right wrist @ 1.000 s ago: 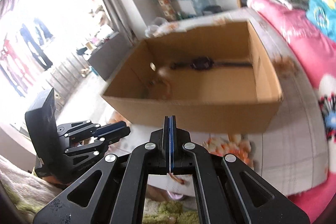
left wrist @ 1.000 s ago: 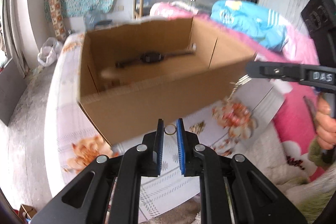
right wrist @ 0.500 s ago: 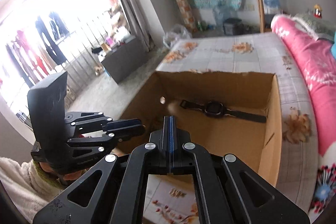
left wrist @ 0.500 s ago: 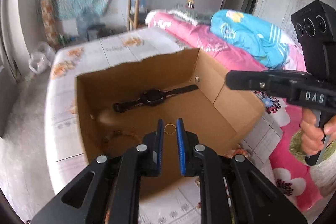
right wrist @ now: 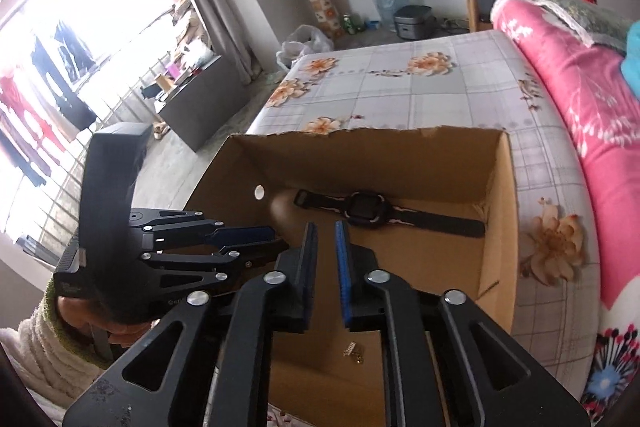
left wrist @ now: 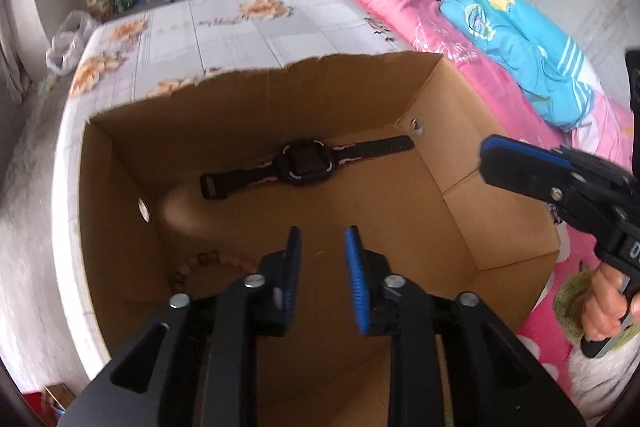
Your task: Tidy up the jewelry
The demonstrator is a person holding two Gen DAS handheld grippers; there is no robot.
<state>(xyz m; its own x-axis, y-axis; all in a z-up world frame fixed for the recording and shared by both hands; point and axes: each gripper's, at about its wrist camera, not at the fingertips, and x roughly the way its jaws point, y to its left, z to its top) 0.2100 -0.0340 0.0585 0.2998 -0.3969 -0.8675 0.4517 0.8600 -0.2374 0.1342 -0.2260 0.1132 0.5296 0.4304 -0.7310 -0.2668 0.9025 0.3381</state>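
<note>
Release step, judged from the layout: both grippers hang over the open cardboard box (left wrist: 500, 227) and let small pieces drop inside. The left gripper (left wrist: 322, 267), at lower centre of its own view, has its jaws opening to a narrow gap with nothing between the blue pads. The right gripper (right wrist: 325, 267) is likewise opening, narrower, and empty. For a clean drop, keep each pair of jaws inside the box rim, spread them fully before withdrawing, and lift straight up so nothing catches on the pads. A black watch (left wrist: 306, 166) lies flat along the far wall of the box. A small gold piece (right wrist: 353, 350) rests on the box floor below the right gripper; its type cannot be told. A bead string (left wrist: 200, 261) at lower left of the box is partly cut off by the left gripper's body. The near box floor is hidden by both grippers, so a ring-sized item there cannot be confirmed.
</note>
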